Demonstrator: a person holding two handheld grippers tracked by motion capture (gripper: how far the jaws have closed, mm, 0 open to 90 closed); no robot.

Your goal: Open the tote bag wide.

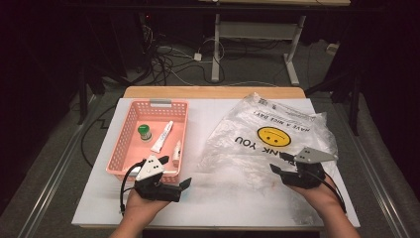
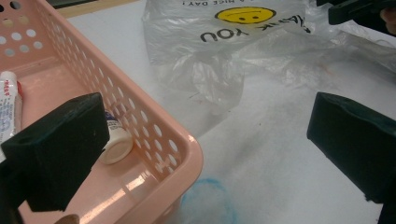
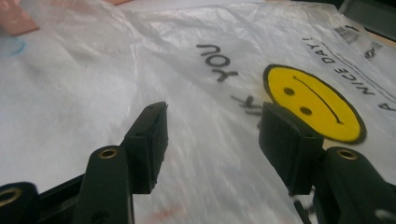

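Observation:
A clear plastic bag (image 1: 267,134) with a yellow smiley and "THANK YOU" print lies crumpled on the right half of the white table (image 1: 218,198). My right gripper (image 1: 281,162) hovers over the bag's near right part, open, with nothing between its pads (image 3: 212,140); the bag (image 3: 140,70) spreads out beneath them. My left gripper (image 1: 174,171) stands open at the near right corner of the pink basket (image 1: 130,119). One pad hangs over the basket's inside, the other over bare table (image 2: 208,140). In the basket lie a long white tube (image 1: 162,136), a small white-capped tube (image 2: 116,140) and a green-capped jar (image 1: 144,132).
A faint blue ring (image 2: 210,200) is drawn on the table beside the basket's corner. The table's wooden back edge (image 1: 213,92) runs behind bag and basket. Beyond it, cables and desk legs (image 1: 216,49) stand on the dark floor.

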